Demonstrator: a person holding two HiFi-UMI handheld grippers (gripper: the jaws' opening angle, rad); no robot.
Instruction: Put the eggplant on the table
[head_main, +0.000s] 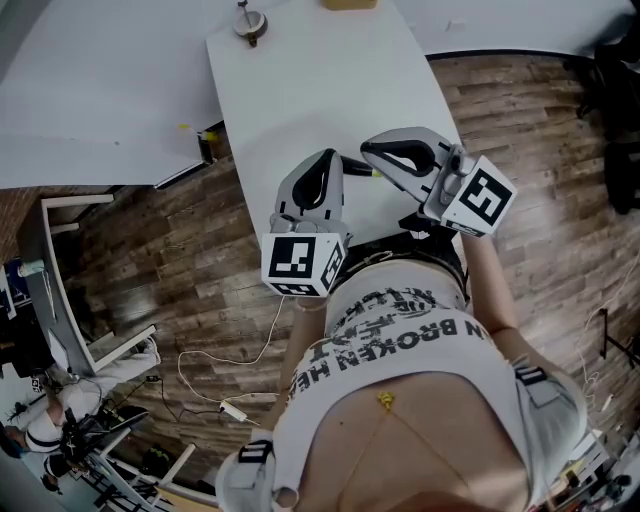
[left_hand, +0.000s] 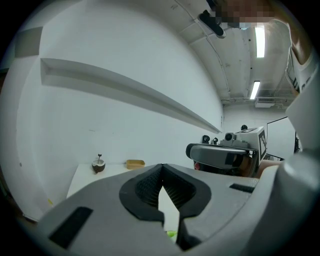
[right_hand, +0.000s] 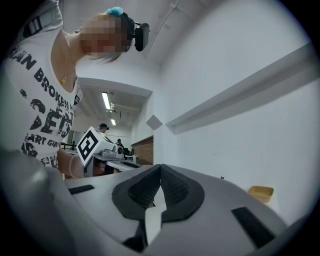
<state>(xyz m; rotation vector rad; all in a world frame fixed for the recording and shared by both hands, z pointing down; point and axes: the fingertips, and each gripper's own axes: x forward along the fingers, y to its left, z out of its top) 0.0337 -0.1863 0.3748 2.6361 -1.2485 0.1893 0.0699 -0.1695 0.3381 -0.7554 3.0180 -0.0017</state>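
Both over near end of table (head_main: 320, 90), left gripper (head_main: 328, 156), right gripper (head_main: 370, 149) (jaws together)

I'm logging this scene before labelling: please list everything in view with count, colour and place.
table: one, white, centre, stretching away from the person.
bowl with a stick: one, brown, table's far end, left side.
tray: one, tan, table's far end.
green bit: one, below the left claw's tips, too hidden to name.
floor: brown wood, around the table.
cable: one, white, on the floor, left.
shirt: one, white with black print, on the person.
left claw: one, grey, shut, empty.
right claw: one, grey, shut, empty.
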